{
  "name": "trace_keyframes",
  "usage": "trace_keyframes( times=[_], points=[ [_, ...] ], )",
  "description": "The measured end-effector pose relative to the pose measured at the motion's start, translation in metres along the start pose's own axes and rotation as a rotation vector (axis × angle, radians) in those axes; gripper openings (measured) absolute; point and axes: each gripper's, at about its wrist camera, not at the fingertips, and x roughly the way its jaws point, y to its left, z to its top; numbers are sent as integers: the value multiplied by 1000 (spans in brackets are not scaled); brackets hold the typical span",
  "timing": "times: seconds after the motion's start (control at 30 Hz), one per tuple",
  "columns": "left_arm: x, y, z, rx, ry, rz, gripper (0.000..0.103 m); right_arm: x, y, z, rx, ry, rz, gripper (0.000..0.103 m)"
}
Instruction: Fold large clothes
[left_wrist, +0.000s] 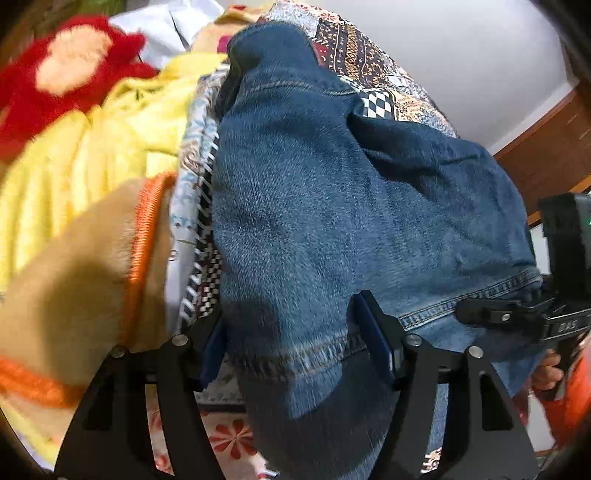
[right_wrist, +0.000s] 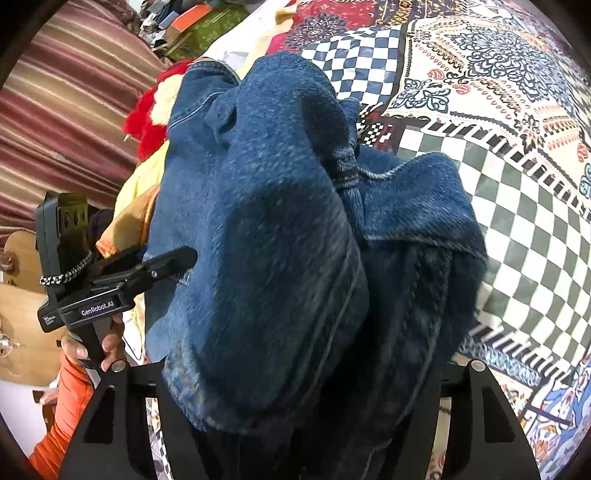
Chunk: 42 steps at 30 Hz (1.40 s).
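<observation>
Closest to the left wrist camera, the left gripper (left_wrist: 295, 339) has its two black fingers spread around the hem of a pair of blue jeans (left_wrist: 332, 206). The stitched hem lies between the fingers, and a gap shows on each side, so the pads look parted rather than pinching.

In the right wrist view, the right gripper (right_wrist: 295, 373) is largely buried under bunched denim. Its fingertips are hidden, so its grip cannot be read from the view.

The jeans rest in a thick, lumpy fold reaching away from both pairs of fingers, lying on a patterned bedspread (right_wrist: 498, 206) with checkered panels.

Left of the left fingers sits a pile of yellow cloth (left_wrist: 85, 147) with an orange trim; beyond it, a red fluffy item (left_wrist: 44, 85).

The jeans appear just laid down after a fold. To finish this step well, both grippers should likely draw straight back along the hem without snagging it, then press the bulging fold flat and square the edges before the next fold.
</observation>
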Motion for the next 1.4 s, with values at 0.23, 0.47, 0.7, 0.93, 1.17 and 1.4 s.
trace_keyframes(
  times=[0.23,0.47,0.7,0.93,1.17,1.4],
  points=[
    [-35,-35,-13,145,-64,135,66,-31,-23,-21,32,-14,38,69],
    [-47,-70,-32,191,-85,110,69,-59,-16,-39,-25,-66,-25,69],
    [-27,-81,-52,199,-64,174,73,-87,-12,-60,-79,-123,-123,69],
    [-50,-83,-53,93,-122,182,73,-123,-22,-100,-41,-230,-196,69],
    [-133,-124,-57,143,-354,186,73,-189,22,-125,-100,-473,-227,69],
    [-231,-174,-83,217,-630,149,73,-264,90,-166,-199,-780,-247,69]
  ],
)
